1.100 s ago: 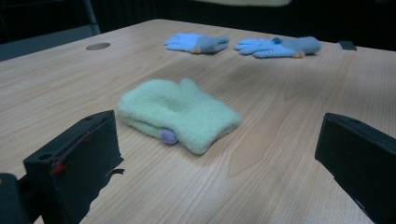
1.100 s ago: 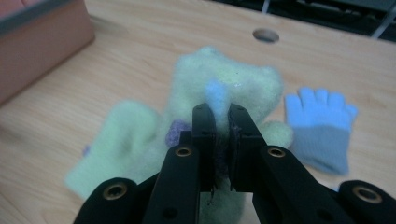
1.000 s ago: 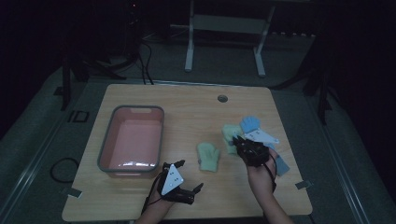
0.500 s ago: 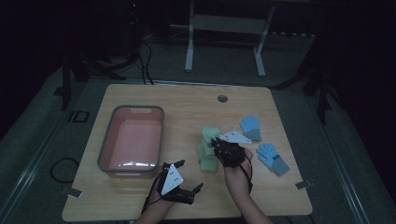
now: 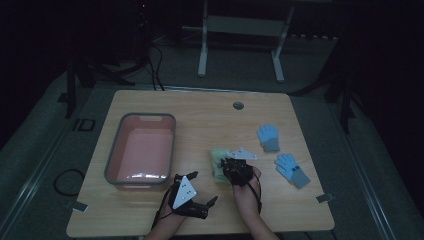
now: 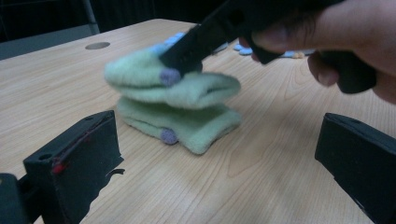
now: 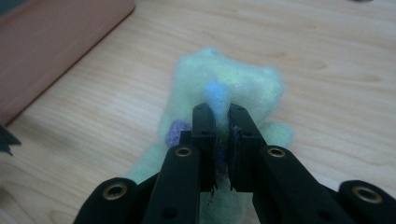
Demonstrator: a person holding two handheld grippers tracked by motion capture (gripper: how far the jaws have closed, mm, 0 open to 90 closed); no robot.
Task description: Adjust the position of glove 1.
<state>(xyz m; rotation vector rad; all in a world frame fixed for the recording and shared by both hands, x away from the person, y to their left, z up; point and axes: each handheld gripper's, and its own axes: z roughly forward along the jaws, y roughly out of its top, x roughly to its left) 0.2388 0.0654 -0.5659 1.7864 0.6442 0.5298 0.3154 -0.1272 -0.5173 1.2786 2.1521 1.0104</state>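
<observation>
Leftward since earlier, the right claw (image 7: pixel 222 116) pinches one green mitten (image 7: pixel 243 88) above its twin (image 6: pixel 187 128).

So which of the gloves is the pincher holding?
The upper green glove, pinched in the right gripper over the other green glove; both blue gloves lie apart.

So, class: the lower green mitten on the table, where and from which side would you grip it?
Take the lower green mitten by its folded near end, coming in low from the left claw side. That end is thick, sticks out past the upper green mitten held by the right claw, and probably pinches easily.
</observation>
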